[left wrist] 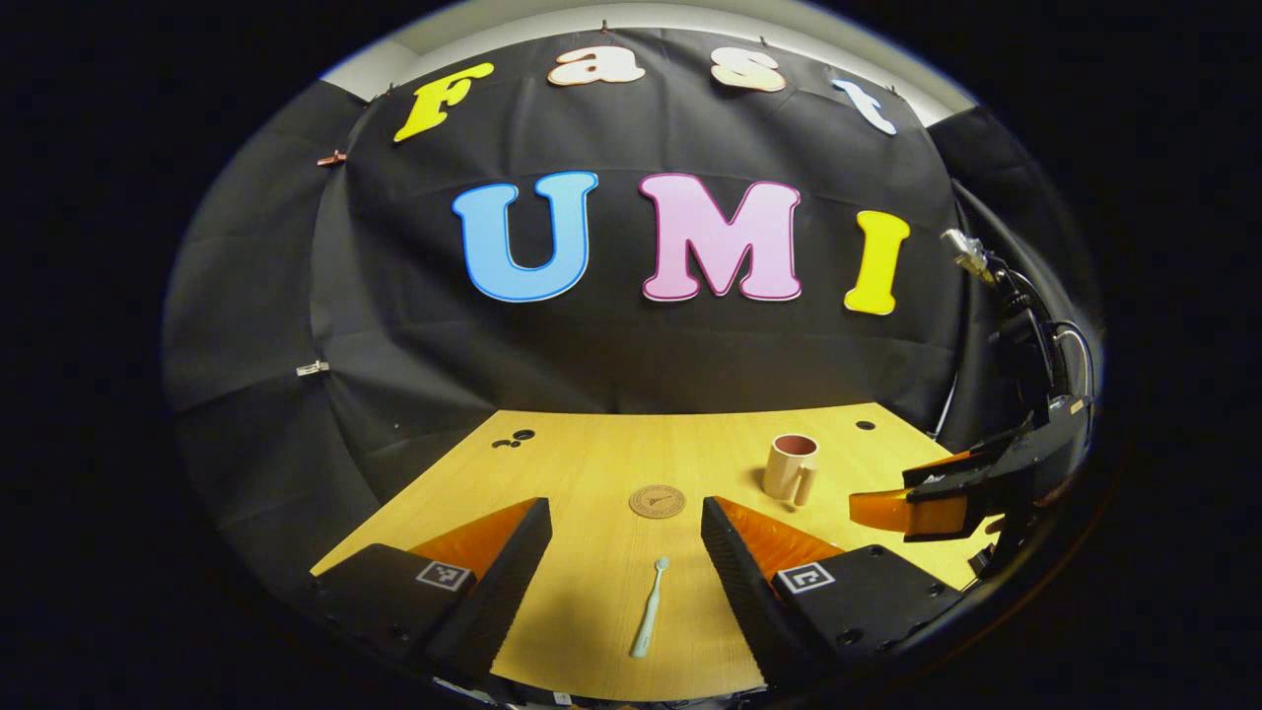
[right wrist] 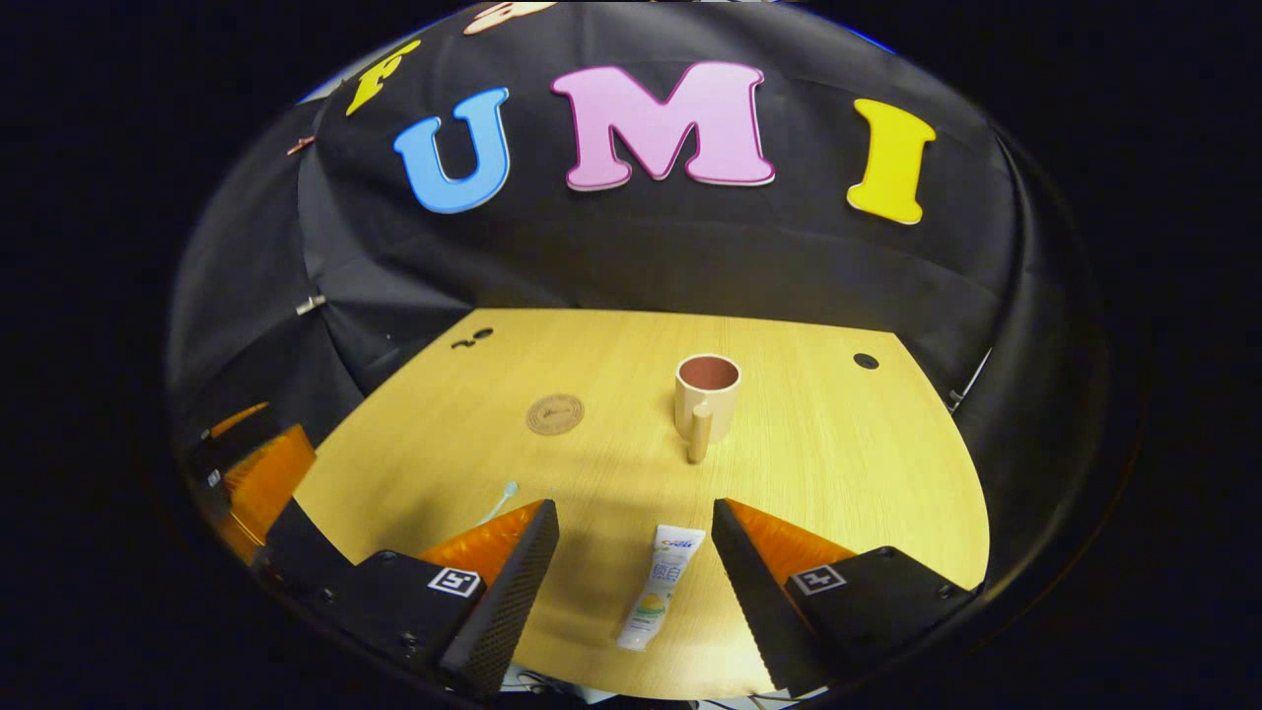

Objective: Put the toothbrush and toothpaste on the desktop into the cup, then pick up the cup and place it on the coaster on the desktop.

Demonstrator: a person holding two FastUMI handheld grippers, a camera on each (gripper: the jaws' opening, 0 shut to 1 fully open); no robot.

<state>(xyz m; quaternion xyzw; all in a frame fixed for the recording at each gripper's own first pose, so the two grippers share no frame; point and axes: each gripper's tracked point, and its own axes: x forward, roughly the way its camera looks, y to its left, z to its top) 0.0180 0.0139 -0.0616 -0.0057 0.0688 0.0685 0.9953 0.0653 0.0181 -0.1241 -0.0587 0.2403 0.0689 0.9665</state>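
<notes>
— Pale wood desktop (right wrist: 838, 473) is seen in front of a black cloth wall, and nothing is held yet. How are the grippers set?

— The left gripper (left wrist: 626, 562) is held with its fingers spread apart, and the toothbrush (left wrist: 650, 608) is framed between them, lying flat with its head pointed away. The right gripper (right wrist: 631, 567) is likewise parted, with the toothpaste (right wrist: 660, 587) lying flat between its fingers, cap end nearest.

— And the cup (right wrist: 706, 399)?

— It is stood upright farther back, empty, handle turned toward the right gripper view. The coaster (right wrist: 554, 413) is laid to its left, well apart.

— How should the pieces be taken?

— The toothbrush is judged light, stiff and thin; it would best be pinched across mid-handle. The tube is judged soft and yielding, so a grip across its firmer lower body, near the cap, is advised. The cup seems rigid and possibly slick; its wall or handle could be clamped.
</notes>
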